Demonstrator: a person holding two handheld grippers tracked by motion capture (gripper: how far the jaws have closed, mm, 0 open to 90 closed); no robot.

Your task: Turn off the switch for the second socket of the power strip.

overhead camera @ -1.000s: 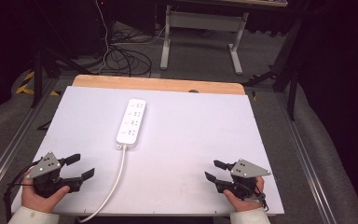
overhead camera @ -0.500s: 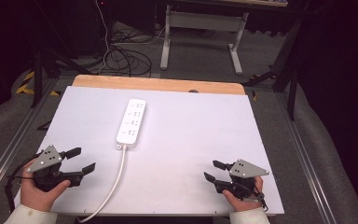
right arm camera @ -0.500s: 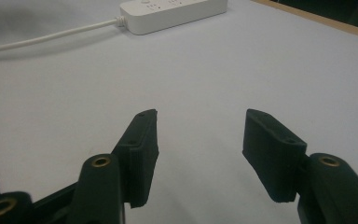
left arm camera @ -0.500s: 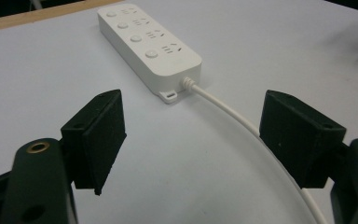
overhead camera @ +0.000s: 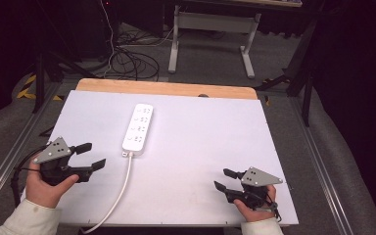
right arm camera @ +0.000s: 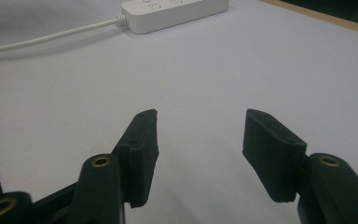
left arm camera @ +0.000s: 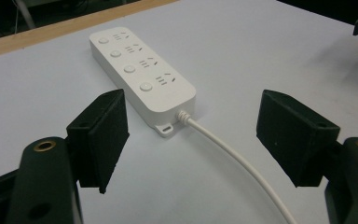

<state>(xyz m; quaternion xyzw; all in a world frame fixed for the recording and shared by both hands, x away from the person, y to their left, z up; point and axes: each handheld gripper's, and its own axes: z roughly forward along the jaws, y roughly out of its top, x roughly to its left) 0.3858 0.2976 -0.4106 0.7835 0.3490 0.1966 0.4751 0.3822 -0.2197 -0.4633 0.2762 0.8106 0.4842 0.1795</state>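
Observation:
A white power strip (overhead camera: 138, 126) with several sockets lies on the white table top (overhead camera: 200, 132), left of centre; its white cable (overhead camera: 117, 196) runs down to the front edge. My left gripper (overhead camera: 90, 156) stands open and raised off the table at the front left, its jaws aimed at the strip's near end (left arm camera: 168, 100). The cable (left arm camera: 233, 163) passes between the left gripper (left arm camera: 191, 135) jaws. At the front right, my right gripper (overhead camera: 225, 179) rests low and open, empty. The right gripper (right arm camera: 198, 140) faces bare table, with the power strip (right arm camera: 172, 11) far off.
A wooden strip (overhead camera: 166, 89) borders the table's far edge. Beyond it are floor cables (overhead camera: 127, 54) and a desk frame (overhead camera: 210, 29). Metal rails (overhead camera: 318, 161) run along both sides of the table.
My left gripper has lifted and moved slightly forward and right toward the power strip. The right gripper has stayed almost still.

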